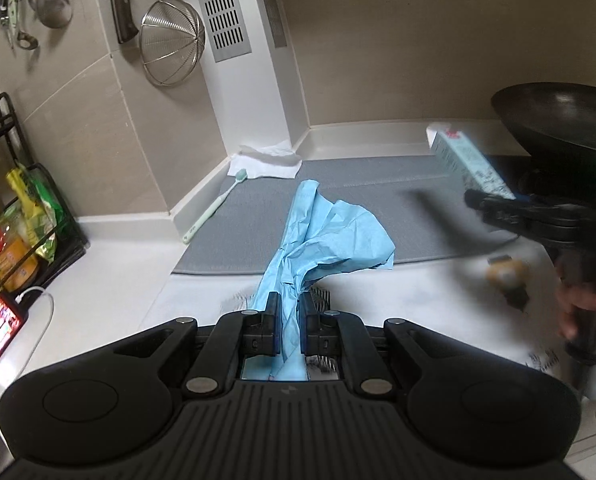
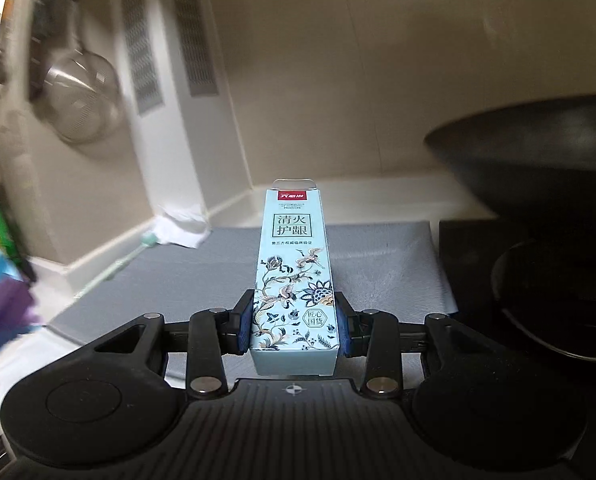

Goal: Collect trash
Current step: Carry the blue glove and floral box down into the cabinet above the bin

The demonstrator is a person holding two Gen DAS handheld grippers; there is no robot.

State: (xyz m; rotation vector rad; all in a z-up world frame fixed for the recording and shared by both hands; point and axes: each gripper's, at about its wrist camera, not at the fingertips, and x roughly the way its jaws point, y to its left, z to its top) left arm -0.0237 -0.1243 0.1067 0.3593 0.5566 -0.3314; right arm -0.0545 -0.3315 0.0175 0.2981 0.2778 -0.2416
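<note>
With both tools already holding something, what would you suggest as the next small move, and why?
Probably carry both to a bin, which is not in view: the left tool is shut on the blue bag, the right tool grips the toothpaste box, both clear of the counter.

White countertop (image 1: 109,280), grey mat (image 1: 358,208), toothbrush (image 1: 217,204), white cloth (image 1: 265,160), black rack (image 1: 37,216)

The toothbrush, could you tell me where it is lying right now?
In the left wrist view the toothbrush lies at the left edge of the grey mat, its head beside the white cloth.
</note>
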